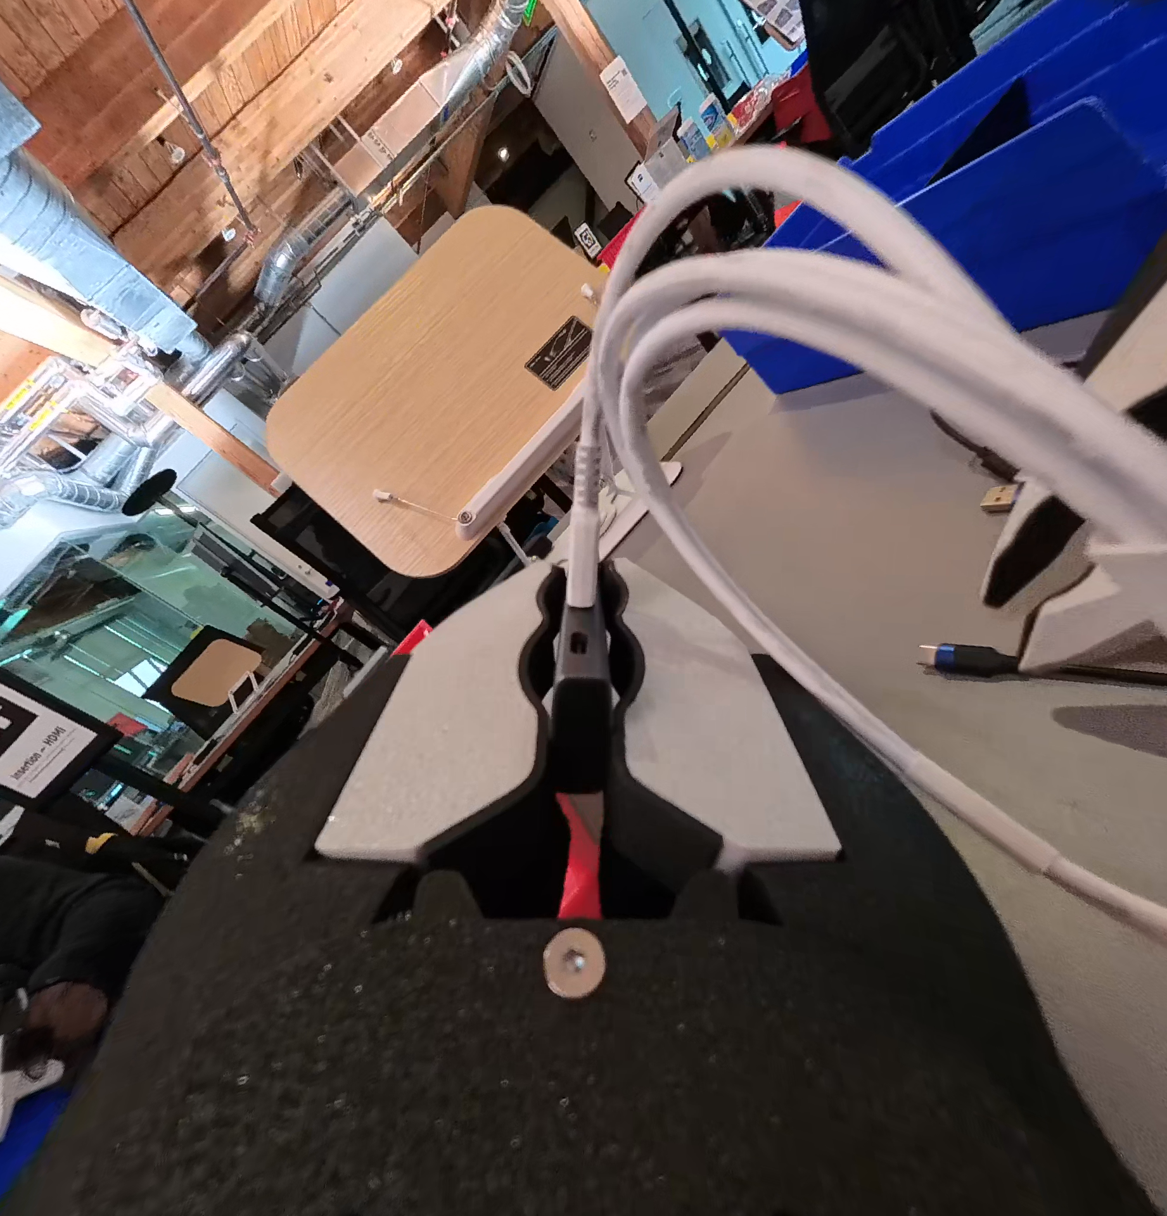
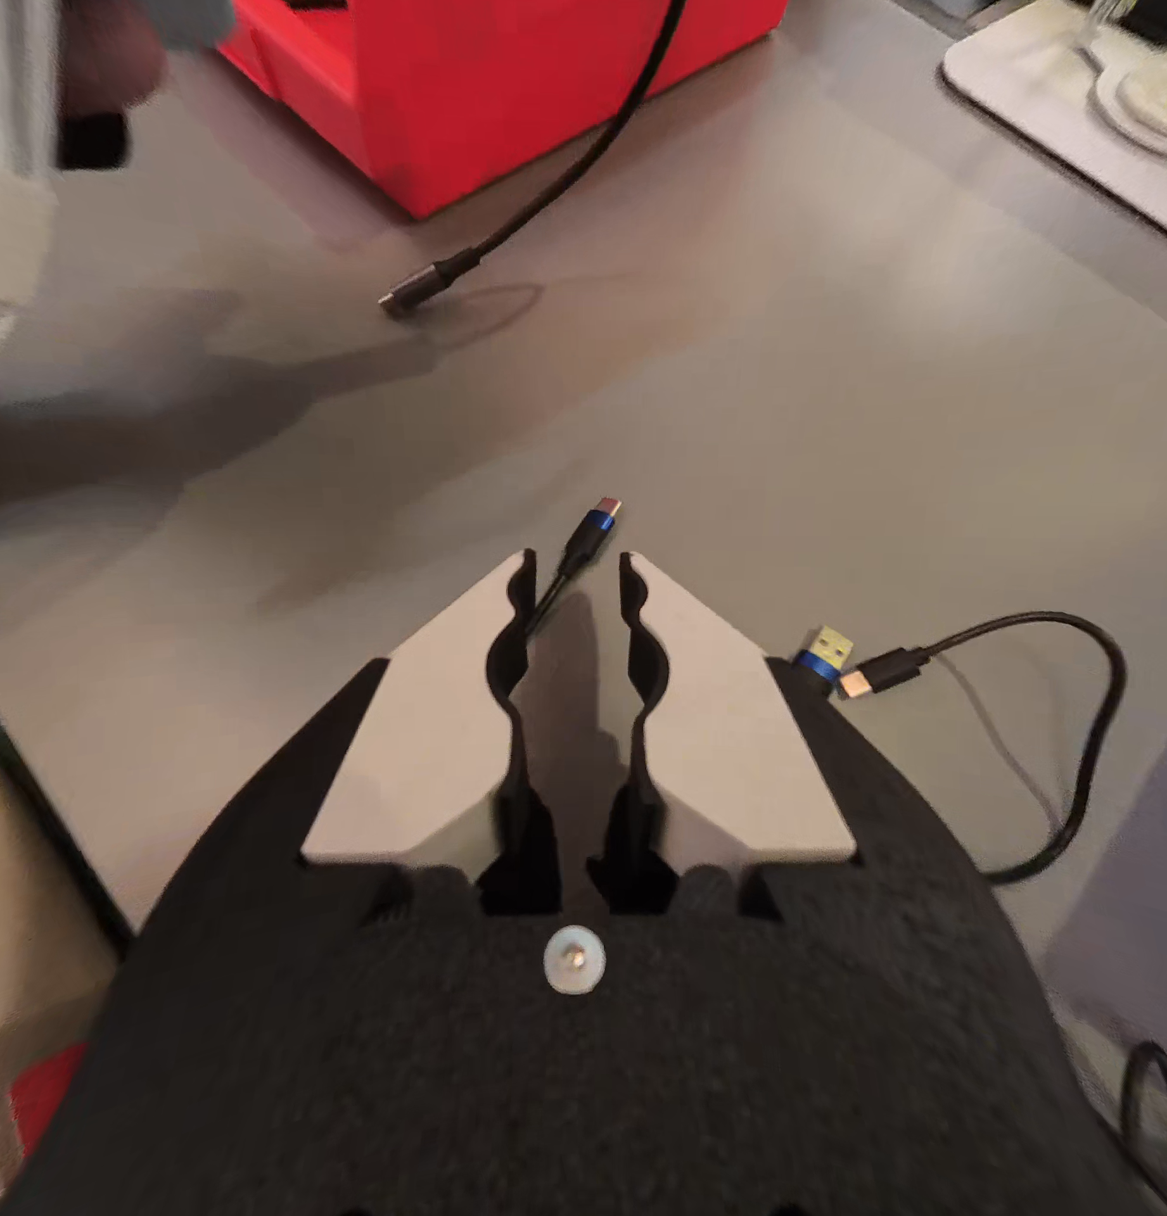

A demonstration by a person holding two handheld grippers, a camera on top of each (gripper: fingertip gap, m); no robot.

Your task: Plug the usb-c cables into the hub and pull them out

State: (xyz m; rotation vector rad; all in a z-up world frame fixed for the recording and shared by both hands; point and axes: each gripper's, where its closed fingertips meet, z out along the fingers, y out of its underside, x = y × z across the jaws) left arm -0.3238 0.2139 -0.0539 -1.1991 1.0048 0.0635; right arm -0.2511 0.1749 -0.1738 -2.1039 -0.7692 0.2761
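Hub point(image 1: 577, 691) sits clamped in the left hand-held gripper point(image 1: 581, 592), white cable point(image 1: 831, 316) plugged in; right hand-held gripper point(image 2: 577, 559) gapes above the blue-collared plug point(image 2: 597, 523).

White cable point(image 1: 897, 342) loops blurred, cut off right; hub point(image 1: 577, 710) mostly hidden between tool fingers.

A grey desk point(image 2: 798, 368) with a smooth, faintly glossy top carries soft shadows and pale patches of reflected light. A red bin point(image 2: 495, 85) stands on it at the far side, and a white mat point(image 2: 1028, 112) lies at the far right corner. Blue bins point(image 1: 1002, 217) line one edge of the desk. Beyond it tilts a light wooden board point(image 1: 423, 388) on a white stand. The ceiling point(image 1: 107, 72) is of brown wooden planks and beams, with silver ventilation ducts point(image 1: 48, 217) and thin pipes running under it. A pale turquoise wall point(image 1: 647, 39) closes the far end of the room.
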